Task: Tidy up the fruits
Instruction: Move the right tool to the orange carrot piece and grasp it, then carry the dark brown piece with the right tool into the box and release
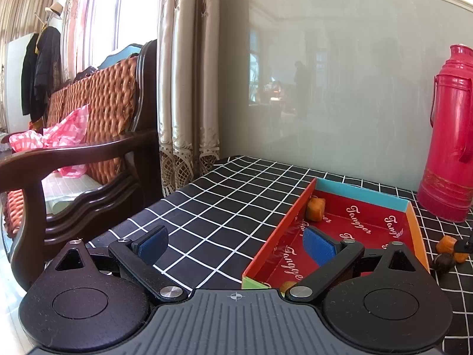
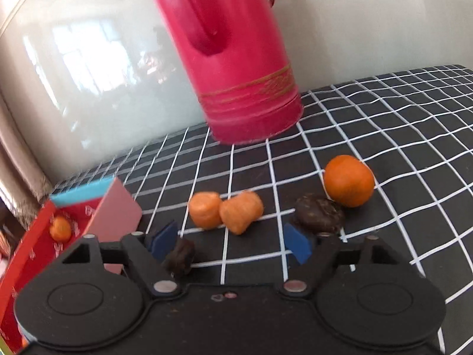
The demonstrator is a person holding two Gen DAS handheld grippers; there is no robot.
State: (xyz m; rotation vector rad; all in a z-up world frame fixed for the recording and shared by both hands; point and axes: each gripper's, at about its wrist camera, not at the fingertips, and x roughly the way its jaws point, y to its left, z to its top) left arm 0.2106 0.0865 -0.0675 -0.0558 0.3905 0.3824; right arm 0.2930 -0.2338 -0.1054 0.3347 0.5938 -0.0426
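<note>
A red cardboard tray [image 1: 348,230] with a blue far wall sits on the checked cloth; an orange fruit [image 1: 315,209] lies in its far corner. My left gripper [image 1: 236,244] is open and empty, its right finger over the tray. In the right wrist view my right gripper [image 2: 232,244] is open, low over the cloth. A dark fruit [image 2: 180,256] lies by its left fingertip. Two orange fruits [image 2: 205,210] [image 2: 241,212] lie just ahead, a dark fruit [image 2: 319,213] and a round orange [image 2: 348,181] to the right. The tray [image 2: 115,211] is at the left.
A tall red thermos [image 2: 236,59] stands at the back against the glossy wall; it also shows in the left wrist view [image 1: 449,136]. A wooden sofa [image 1: 88,136] stands left of the table. The table edge runs close by my left gripper.
</note>
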